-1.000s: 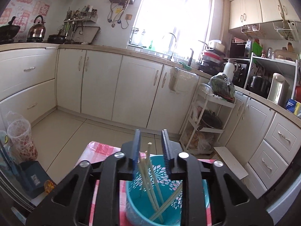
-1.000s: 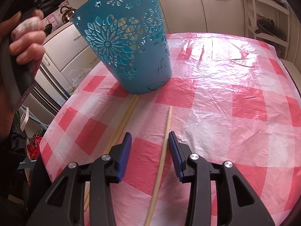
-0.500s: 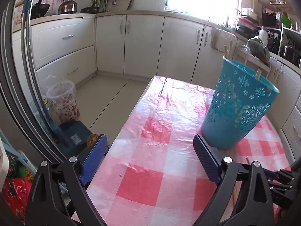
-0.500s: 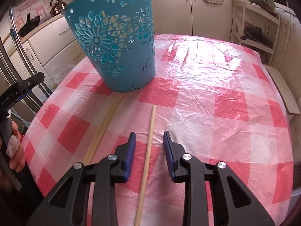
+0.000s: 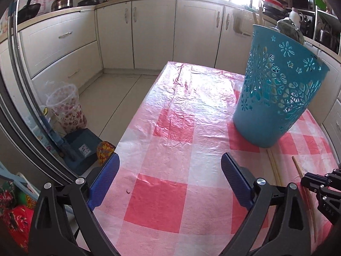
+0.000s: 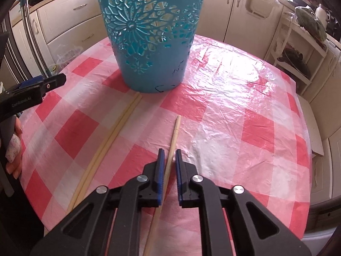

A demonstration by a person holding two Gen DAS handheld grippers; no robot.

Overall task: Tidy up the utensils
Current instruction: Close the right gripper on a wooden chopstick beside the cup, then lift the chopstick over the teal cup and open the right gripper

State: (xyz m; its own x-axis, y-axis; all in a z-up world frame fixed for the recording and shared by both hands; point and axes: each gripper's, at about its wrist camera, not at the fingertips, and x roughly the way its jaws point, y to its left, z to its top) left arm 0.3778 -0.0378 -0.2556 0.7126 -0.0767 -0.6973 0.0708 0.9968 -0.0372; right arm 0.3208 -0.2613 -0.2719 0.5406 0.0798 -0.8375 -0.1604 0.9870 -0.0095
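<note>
Chopstick [image 6: 173,140] btwn R jaws (basket [image 6: 149,32] ahead)

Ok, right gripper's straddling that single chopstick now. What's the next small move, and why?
Probably close the right gripper the rest of the way on the single chopstick. Its jaws sit on either side of the stick with narrow gaps showing, so it does not look clamped yet. The stick lies flat on the tablecloth, short of the blue basket. The left gripper is wide open and holds nothing.

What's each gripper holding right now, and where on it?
Left gripper: open, holding nothing. Right gripper: jaws nearly shut around the single chopstick, around mid-length; whether the pads actually touch it cannot be told.
</note>
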